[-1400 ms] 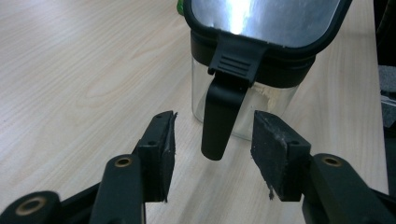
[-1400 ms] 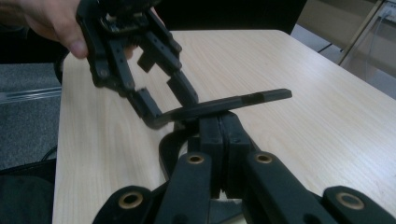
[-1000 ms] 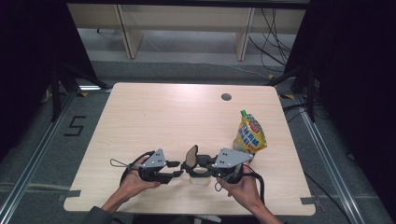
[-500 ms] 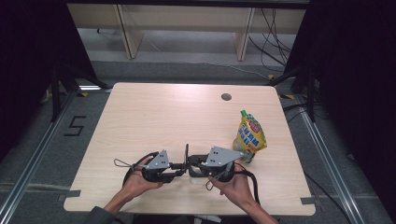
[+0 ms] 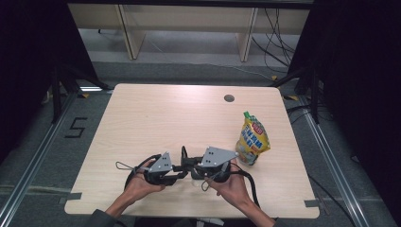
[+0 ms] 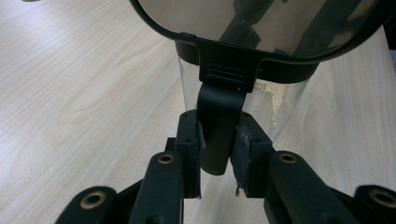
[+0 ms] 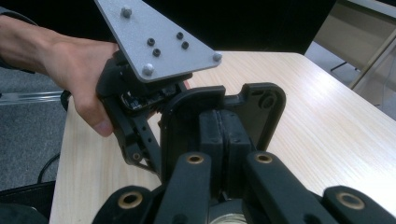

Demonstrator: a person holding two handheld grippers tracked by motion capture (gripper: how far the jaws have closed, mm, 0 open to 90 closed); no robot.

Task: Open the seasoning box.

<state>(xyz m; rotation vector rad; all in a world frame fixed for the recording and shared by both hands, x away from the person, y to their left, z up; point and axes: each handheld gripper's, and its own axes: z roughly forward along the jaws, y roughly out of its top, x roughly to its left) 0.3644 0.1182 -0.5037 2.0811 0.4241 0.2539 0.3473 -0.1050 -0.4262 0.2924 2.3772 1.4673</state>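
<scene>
A clear container (image 6: 285, 102) with a black rim stands near the table's front edge. Its clear, black-rimmed lid (image 6: 261, 28) is tilted up above it. My left gripper (image 6: 219, 156) has just been closing and is shut on the black tab (image 6: 223, 109) hanging from the lid's rim. In the high view it (image 5: 181, 174) points right. My right gripper (image 5: 195, 171) points left and almost meets it. Its pads (image 7: 219, 128) are together, and a black hinged part (image 7: 252, 100) stands right at its tips. I cannot tell whether it pinches that part.
A yellow pouch (image 5: 253, 139) stands upright to the right of the grippers. The light wooden table (image 5: 165, 118) has a small round hole (image 5: 229, 98) at its far side. Cables trail from both grippers toward the front edge. A hand (image 7: 70, 74) holds the left gripper.
The right gripper has slid left toward the left gripper, and the two now nearly touch. The left hand has stayed where it was.
</scene>
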